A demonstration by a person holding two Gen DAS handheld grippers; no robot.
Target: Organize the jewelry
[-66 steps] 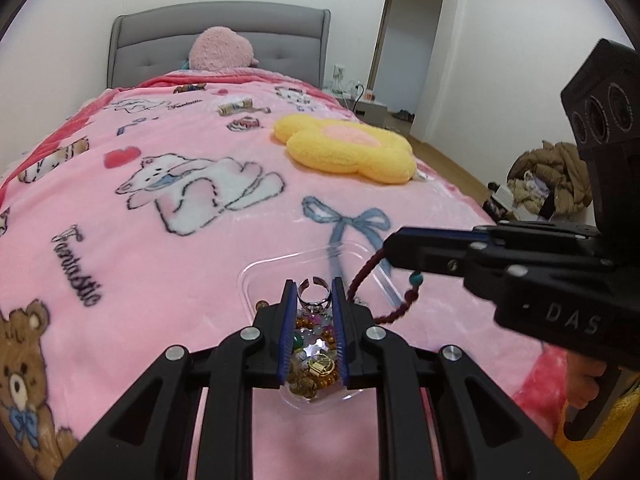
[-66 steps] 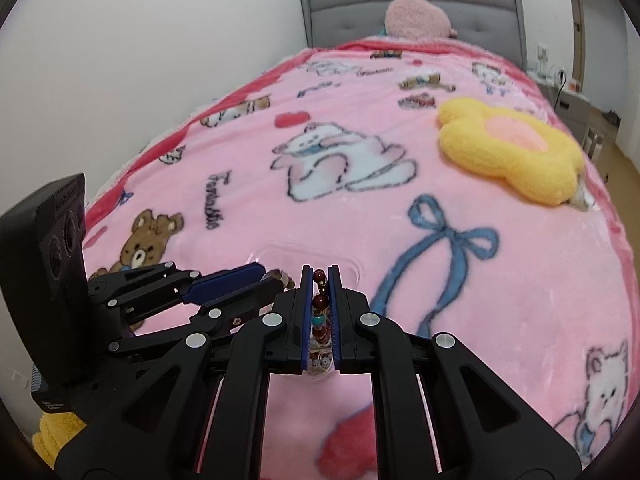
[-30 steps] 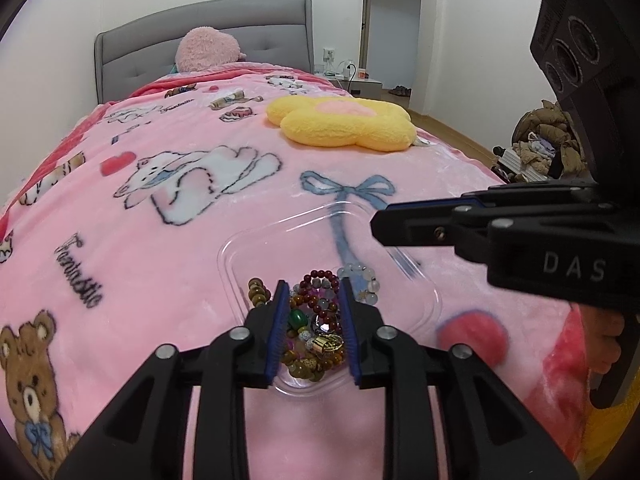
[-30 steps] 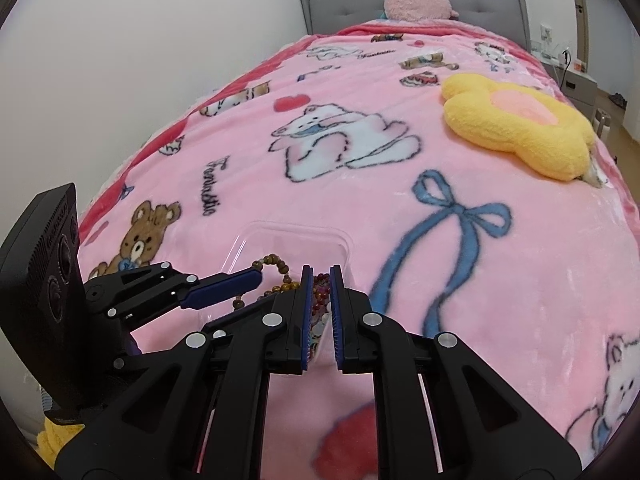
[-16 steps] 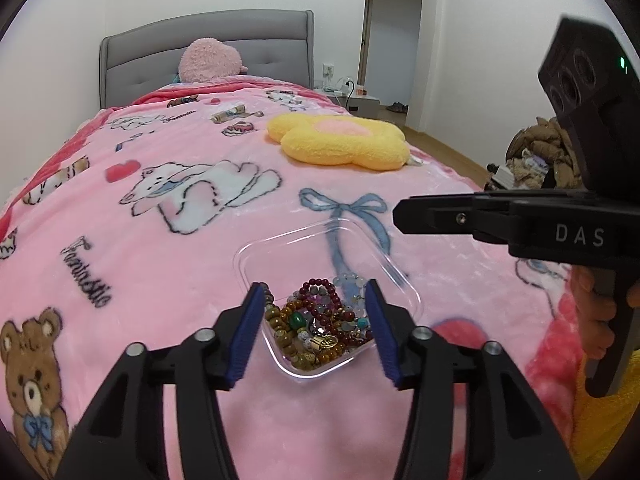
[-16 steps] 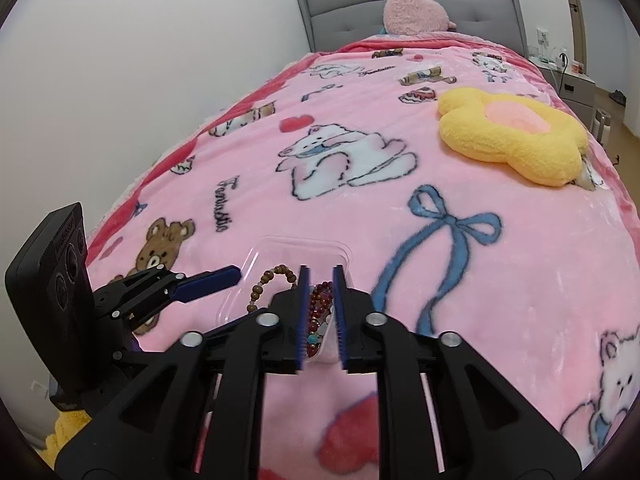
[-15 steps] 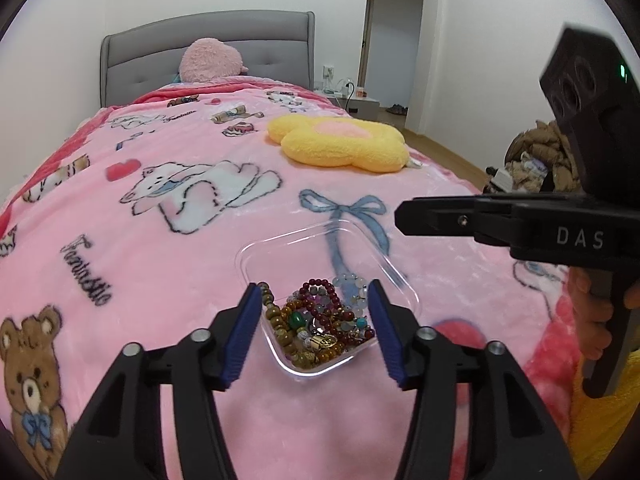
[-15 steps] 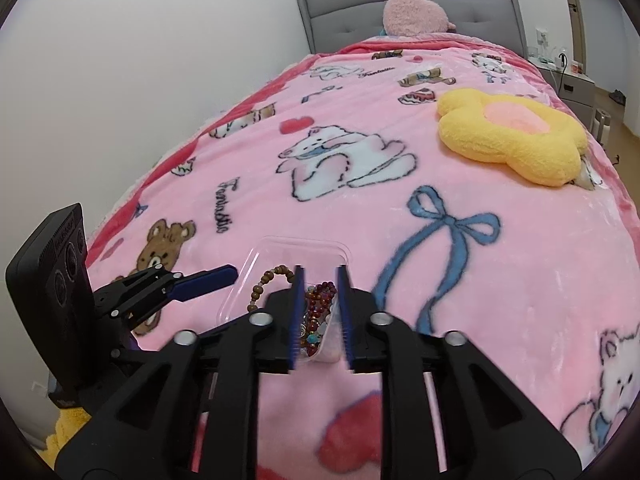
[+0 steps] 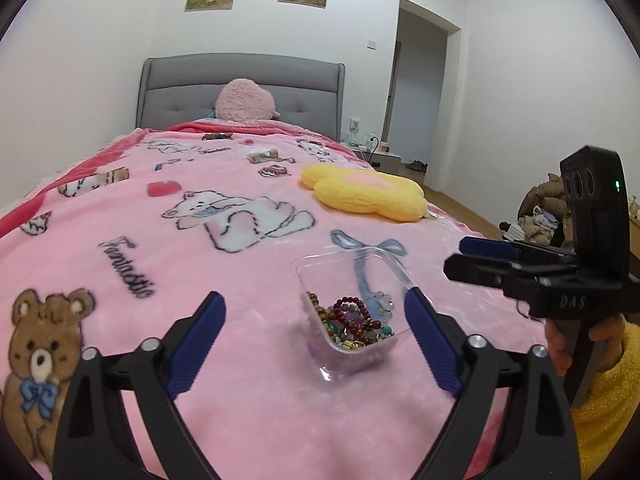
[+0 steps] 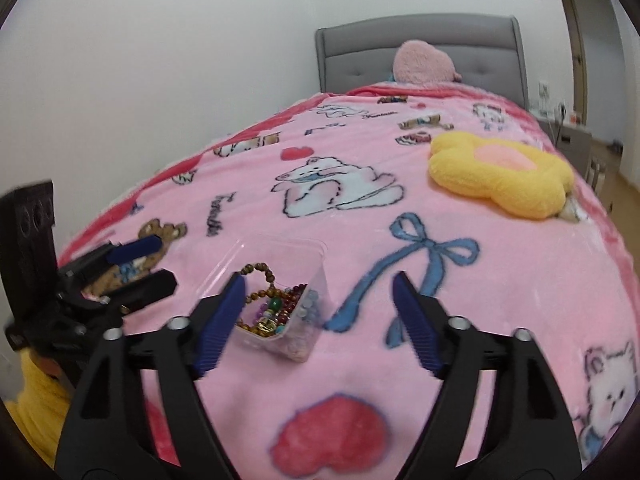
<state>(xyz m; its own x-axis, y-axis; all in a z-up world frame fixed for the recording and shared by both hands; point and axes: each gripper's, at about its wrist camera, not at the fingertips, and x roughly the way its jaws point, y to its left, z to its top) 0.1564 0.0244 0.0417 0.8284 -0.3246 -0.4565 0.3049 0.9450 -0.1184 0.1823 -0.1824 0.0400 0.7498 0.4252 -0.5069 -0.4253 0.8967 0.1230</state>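
A clear plastic tray (image 9: 348, 258) sits on the pink blanket and holds a pile of bead bracelets and jewelry (image 9: 352, 322). My left gripper (image 9: 316, 316) is open and empty, its blue pads wide apart, just short of the tray. The tray (image 10: 280, 248) and the jewelry (image 10: 276, 308) also show in the right wrist view. My right gripper (image 10: 316, 294) is open and empty, with the tray between its left finger and the centre. The right gripper also appears at the right of the left wrist view (image 9: 472, 258).
The pink cartoon blanket (image 9: 200, 240) covers the whole bed. A yellow flower cushion (image 9: 364, 192) lies beyond the tray on the right. A pink plush pillow (image 9: 244, 100) leans on the grey headboard. A doorway and a clothes pile are at the right.
Both grippers have opened wide and pulled back and up from the tray. The dark red bead bracelet that the right gripper held now lies in the tray with the other jewelry.
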